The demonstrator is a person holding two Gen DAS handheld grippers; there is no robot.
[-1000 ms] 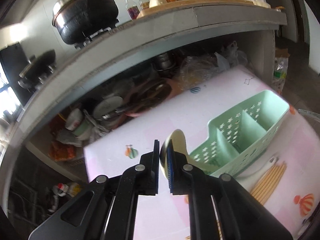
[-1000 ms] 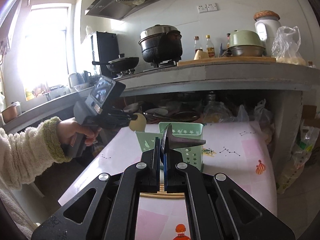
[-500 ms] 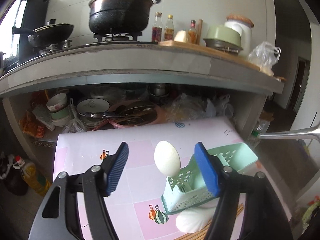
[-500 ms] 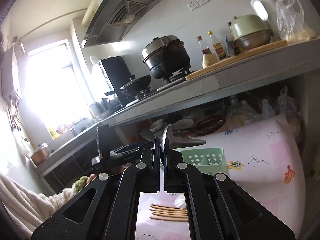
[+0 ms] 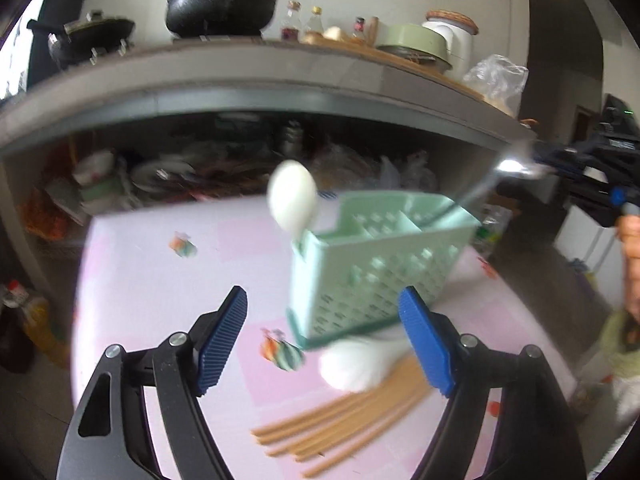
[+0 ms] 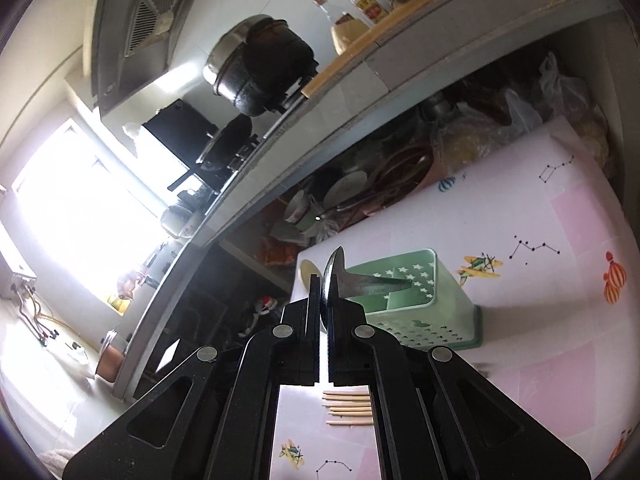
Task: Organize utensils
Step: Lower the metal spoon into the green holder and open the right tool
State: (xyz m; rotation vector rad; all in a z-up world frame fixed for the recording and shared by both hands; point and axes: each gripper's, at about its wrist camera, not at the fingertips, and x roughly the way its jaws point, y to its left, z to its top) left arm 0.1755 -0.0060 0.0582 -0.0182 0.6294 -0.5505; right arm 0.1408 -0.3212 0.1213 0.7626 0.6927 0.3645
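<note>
1. Nearest, my left gripper [image 5: 322,340] hangs with its jaws opening and nothing between them; the white spoon [image 5: 354,364] on the pink table [image 5: 152,288] lies just ahead and slightly right of the gap.
2. Beside that spoon the wooden chopsticks [image 5: 340,420] lie flat, fanned, their long axis running lower left to upper right; I judge my left hand the nearer for both.
3. Beyond them stands the green caddy [image 5: 372,272], upright, a second white spoon [image 5: 292,200] already standing in its near-left compartment.
4. My right gripper [image 6: 325,300] is clamped together on a metal spoon [image 6: 372,282], whose handle reaches over the caddy's open top.
5. Farthest, the cluttered shelf under the counter [image 5: 240,76] stays clear of either path.
</note>
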